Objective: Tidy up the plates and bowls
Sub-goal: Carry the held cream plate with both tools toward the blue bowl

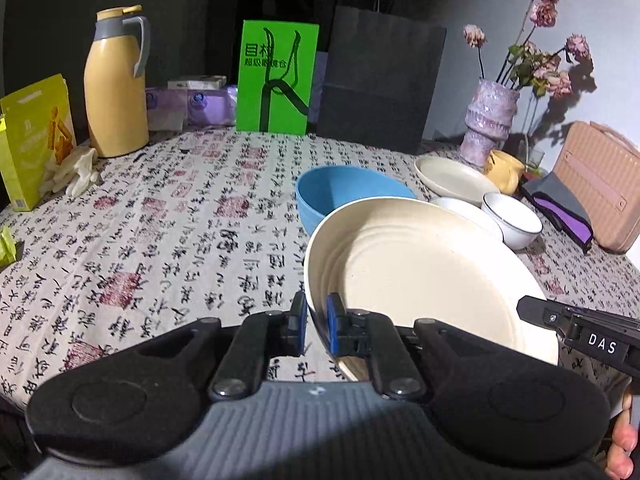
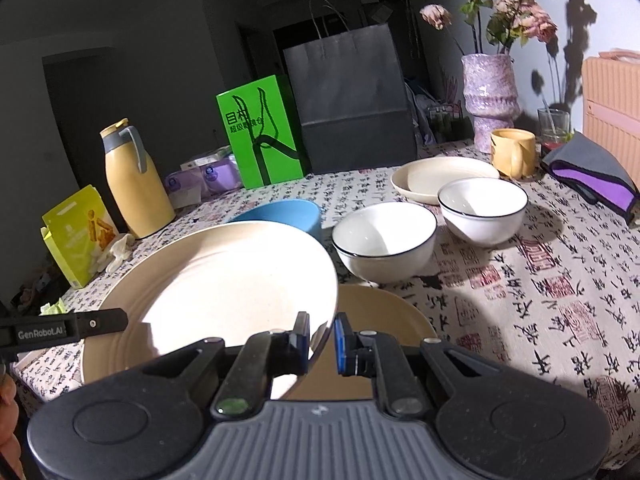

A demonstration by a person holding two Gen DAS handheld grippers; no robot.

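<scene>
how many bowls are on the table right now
3: a blue bowl behind the held cream plate, and two white bowls, one mid-table, one further right by the yellow mug. The plate may hide others.

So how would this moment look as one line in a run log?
left hand-held gripper: shut on cream plate | right hand-held gripper: shut on cream plate | below: tan plate

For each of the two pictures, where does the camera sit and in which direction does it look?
Left wrist view: on the left gripper, looking across the table; it is shut on the cream plate; the right gripper and some fingers show at right.
Right wrist view: on the right gripper, shut on the same plate's opposite rim; the left gripper shows at left.
Shared: plate, blue bowl, green bag.
</scene>
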